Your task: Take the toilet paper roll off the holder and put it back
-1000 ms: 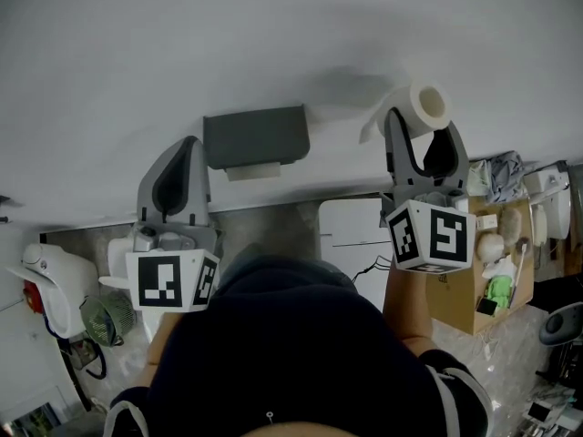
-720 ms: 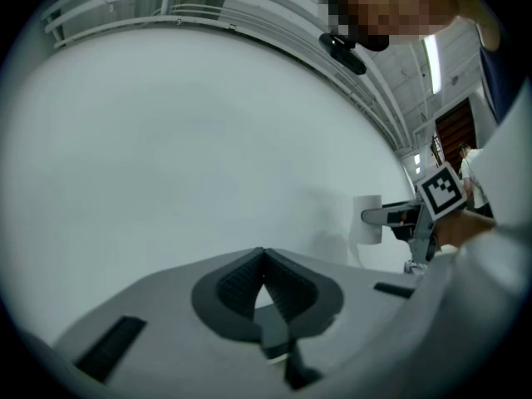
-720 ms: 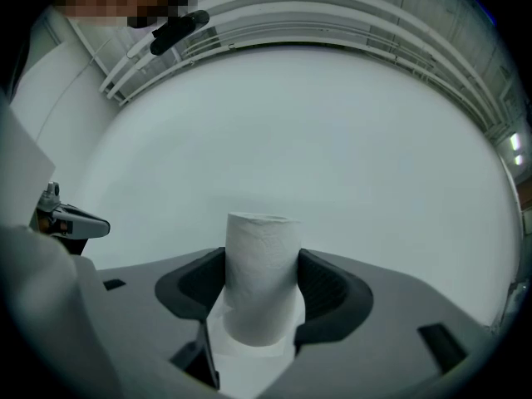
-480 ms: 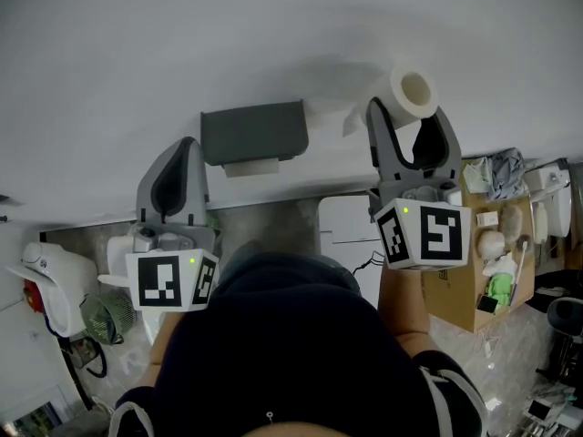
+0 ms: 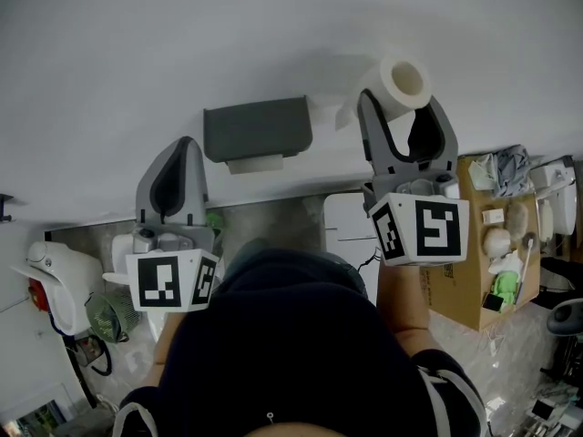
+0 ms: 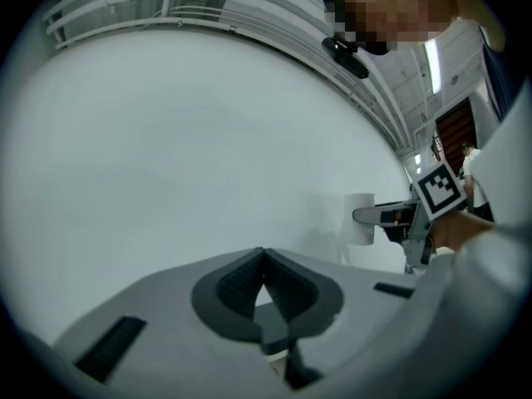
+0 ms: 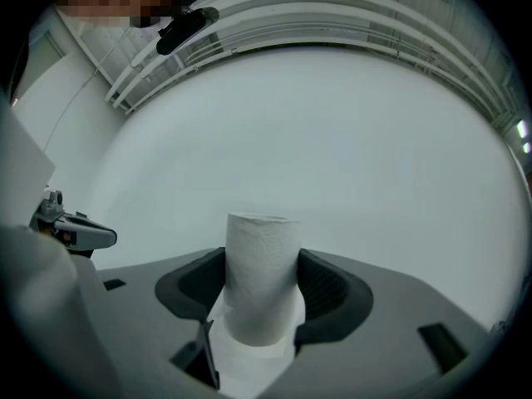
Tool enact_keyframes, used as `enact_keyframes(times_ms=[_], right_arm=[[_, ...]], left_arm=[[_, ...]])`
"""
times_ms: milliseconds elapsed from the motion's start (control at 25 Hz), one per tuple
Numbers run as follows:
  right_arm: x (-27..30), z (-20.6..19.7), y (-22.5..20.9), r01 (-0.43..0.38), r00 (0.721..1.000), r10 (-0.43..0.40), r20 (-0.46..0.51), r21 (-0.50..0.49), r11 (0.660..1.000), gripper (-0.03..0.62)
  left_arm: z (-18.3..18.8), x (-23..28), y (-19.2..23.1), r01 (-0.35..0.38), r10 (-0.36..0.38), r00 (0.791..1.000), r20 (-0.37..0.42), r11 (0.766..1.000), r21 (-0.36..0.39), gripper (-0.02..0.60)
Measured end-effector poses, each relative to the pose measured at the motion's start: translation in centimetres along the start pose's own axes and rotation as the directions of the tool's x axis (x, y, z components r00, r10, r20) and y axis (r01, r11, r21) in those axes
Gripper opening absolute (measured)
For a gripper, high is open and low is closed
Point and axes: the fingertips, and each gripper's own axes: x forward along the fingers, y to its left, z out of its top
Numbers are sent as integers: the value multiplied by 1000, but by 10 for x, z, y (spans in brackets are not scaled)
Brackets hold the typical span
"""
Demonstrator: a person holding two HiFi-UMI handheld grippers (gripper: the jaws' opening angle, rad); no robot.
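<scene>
A white toilet paper roll (image 5: 402, 82) (image 7: 260, 273) is held against the white wall, with my right gripper (image 5: 404, 107) (image 7: 262, 285) shut on its sides. A loose sheet hangs from the roll. The dark grey holder (image 5: 258, 132) is mounted on the wall to the left of the roll, with a white strip under it. My left gripper (image 5: 178, 169) (image 6: 264, 283) stands shut and empty, below and left of the holder. In the left gripper view the roll (image 6: 360, 219) shows far right.
Below the wall stand a white toilet tank (image 5: 348, 228), a cardboard box (image 5: 484, 280) with small items at the right, a small green fan (image 5: 109, 318) and a white appliance (image 5: 53, 276) at the left. The person's dark top fills the bottom centre.
My right gripper has carried the roll up and to the left, closer to the holder. The left gripper has hardly moved.
</scene>
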Motion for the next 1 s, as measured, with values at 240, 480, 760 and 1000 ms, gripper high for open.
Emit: enact_keyframes(times_ms=[240,480,760,1000], right_arm=[[6,3,10,-24,1000,24,11,4,1000,279],[11,4,17,-43,999,43,19,15,999,279],[14,7,23,-60,998,60,28,25,998,279],[16,7,29,-73,997,72,32,28,997,279]], left_arm=[[0,-4,3,-10,10,1000,2,1000,0,2],[-2,-6,7,-22,22,1000,-4,1000,-1,2],[-3,-7,8,-27,27,1000,-10,1000,0,2],[-3,-10,10,-34,34,999,-9,999,3,2]])
